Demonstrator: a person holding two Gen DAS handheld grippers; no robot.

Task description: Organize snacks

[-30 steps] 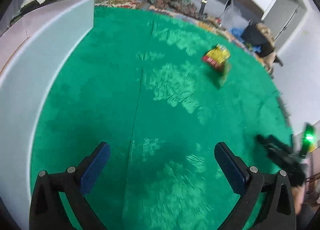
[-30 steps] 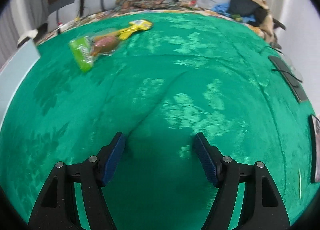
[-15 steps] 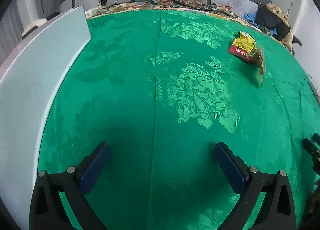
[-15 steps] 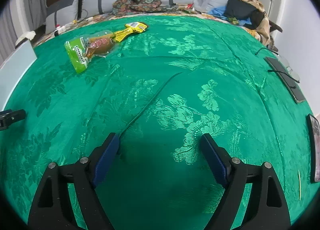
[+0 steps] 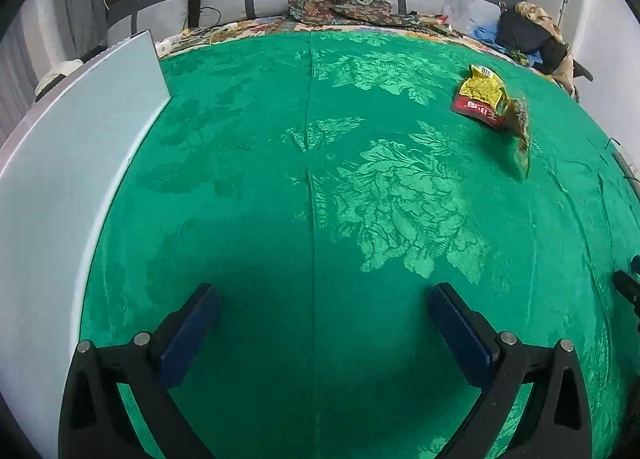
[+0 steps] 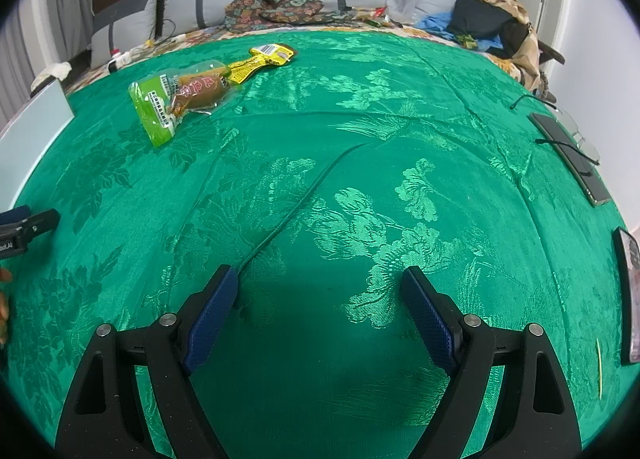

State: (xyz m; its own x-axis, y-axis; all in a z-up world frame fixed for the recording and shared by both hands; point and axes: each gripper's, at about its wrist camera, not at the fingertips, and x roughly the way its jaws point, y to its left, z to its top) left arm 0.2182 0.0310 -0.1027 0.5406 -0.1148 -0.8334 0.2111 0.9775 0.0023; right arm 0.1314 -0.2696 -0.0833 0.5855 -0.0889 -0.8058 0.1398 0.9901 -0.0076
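Note:
Two snack packets lie together on the green cloth, far off to the left: a green packet with a brown sausage and a yellow packet touching its far end. In the left wrist view the yellow and red packet lies far right, with the green packet seen edge-on beside it. My right gripper hangs open over bare cloth, nothing between its blue pads. My left gripper is open too and holds nothing. Neither is near a packet.
A pale white box wall runs along the left of the cloth. Dark flat devices with a cable lie at the right edge, and another nearer. Cushions and clothes are piled beyond the far edge. The left gripper's tip shows at left.
My right gripper's jaws have spread wider. The left view has rolled level and dropped a little toward the cloth. The left gripper's tip has come into the right view's left edge.

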